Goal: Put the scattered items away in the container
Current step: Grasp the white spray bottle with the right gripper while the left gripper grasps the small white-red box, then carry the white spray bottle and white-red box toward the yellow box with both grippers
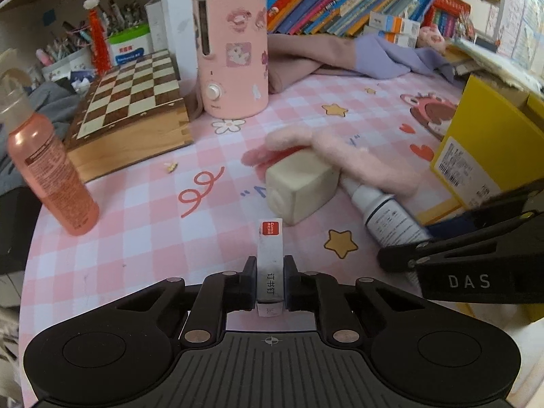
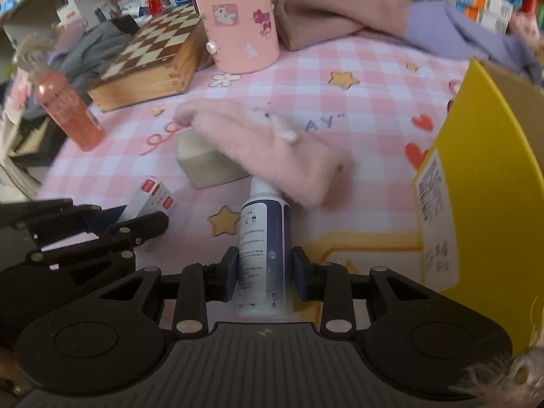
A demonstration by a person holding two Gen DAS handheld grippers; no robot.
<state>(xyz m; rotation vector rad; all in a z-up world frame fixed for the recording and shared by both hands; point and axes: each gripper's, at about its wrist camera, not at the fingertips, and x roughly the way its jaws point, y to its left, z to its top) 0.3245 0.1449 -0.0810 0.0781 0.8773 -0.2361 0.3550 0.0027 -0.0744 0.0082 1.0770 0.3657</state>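
Note:
My left gripper (image 1: pixel 270 280) is shut on a small white staple box with a red label (image 1: pixel 270 258), held just above the pink checked mat; the box also shows in the right wrist view (image 2: pixel 149 199). My right gripper (image 2: pixel 265 272) is shut on a white and navy spray bottle (image 2: pixel 265 238), whose cap lies under a fluffy pink cloth (image 2: pixel 272 146). The bottle (image 1: pixel 391 217) and cloth (image 1: pixel 340 149) also show in the left wrist view. A cream block (image 1: pixel 299 183) lies beside them. The yellow cardboard box (image 2: pixel 486 170) stands open at the right.
An orange bottle (image 1: pixel 51 173) stands at the left. A wooden chessboard box (image 1: pixel 129 112) and a pink stickered cylinder (image 1: pixel 234 51) stand at the back. Folded brown and purple cloths (image 1: pixel 357 57) and a row of books (image 1: pixel 340 0) lie behind.

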